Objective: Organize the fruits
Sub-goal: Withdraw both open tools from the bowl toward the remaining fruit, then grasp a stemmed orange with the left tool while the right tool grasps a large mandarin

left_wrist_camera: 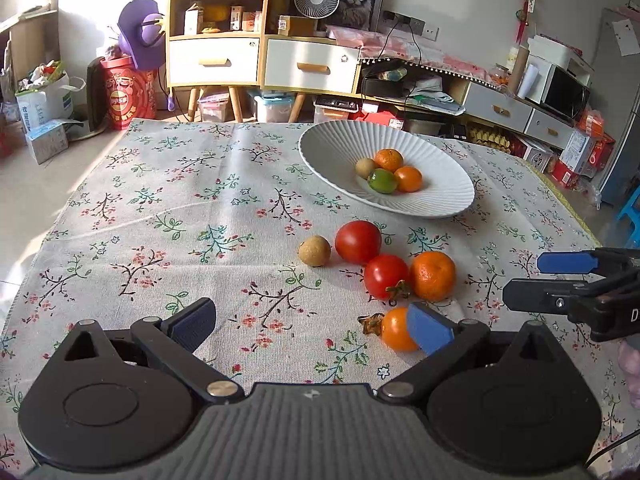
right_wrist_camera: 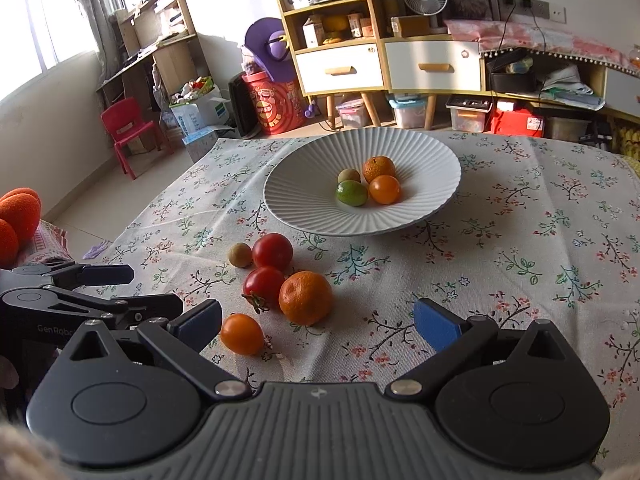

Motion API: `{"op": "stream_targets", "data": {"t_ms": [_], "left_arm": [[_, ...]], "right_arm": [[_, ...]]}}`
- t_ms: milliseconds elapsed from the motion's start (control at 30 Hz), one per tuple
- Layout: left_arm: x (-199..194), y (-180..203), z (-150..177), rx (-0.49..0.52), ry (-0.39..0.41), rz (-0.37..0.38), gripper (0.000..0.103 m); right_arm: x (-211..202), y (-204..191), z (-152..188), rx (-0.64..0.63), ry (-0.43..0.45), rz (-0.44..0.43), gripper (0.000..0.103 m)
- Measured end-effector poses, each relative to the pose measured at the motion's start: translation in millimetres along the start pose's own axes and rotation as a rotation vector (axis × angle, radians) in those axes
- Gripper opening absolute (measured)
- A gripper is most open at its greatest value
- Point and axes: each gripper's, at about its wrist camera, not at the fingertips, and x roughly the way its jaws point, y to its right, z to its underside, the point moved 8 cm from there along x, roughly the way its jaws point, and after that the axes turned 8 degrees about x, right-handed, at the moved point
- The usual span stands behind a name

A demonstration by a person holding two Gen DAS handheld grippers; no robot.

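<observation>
- Left gripper (left_wrist_camera: pixel 312 326) sitting wide open, nothing between its jaws; the orange tomato (left_wrist_camera: pixel 398 330) lying just at its right fingertip.
- Right gripper (right_wrist_camera: pixel 318 322) also gaping open, unloaded, hovering low over the floral tablecloth (right_wrist_camera: pixel 520 260).
- White ribbed bowl (left_wrist_camera: pixel 440 196) holding four fruits.
- Two red tomatoes (right_wrist_camera: pixel 273 251), a mandarin (right_wrist_camera: pixel 306 297) and a small brown fruit (right_wrist_camera: pixel 240 255) sitting clustered on the cloth near the bowl.

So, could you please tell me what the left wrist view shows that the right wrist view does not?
Only the left wrist view shows the microwave at the far right. Only the right wrist view shows the red chair and the window. Both share the white bowl holding four fruits, five more fruits loose on the floral tablecloth, including the mandarin, and each other's open tool: right tool, left tool.
</observation>
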Motion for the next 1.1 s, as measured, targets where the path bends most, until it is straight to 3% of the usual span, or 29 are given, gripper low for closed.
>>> {"op": "stream_targets", "data": {"t_ms": [433,800,1100], "left_arm": [[23,-10,33,0.023,-0.062,-0.026,0.103],[17,12,31,0.087,-0.04,0.025,0.103],[21,24,25,0.082,-0.034,0.085,0.099]], "right_arm": [[15,-3,34,-0.076,-0.053,0.036,0.102],[22,8,30,-0.083,-0.061,0.095,0.102],[29,11,24,-0.071,-0.059,0.106,0.102]]}}
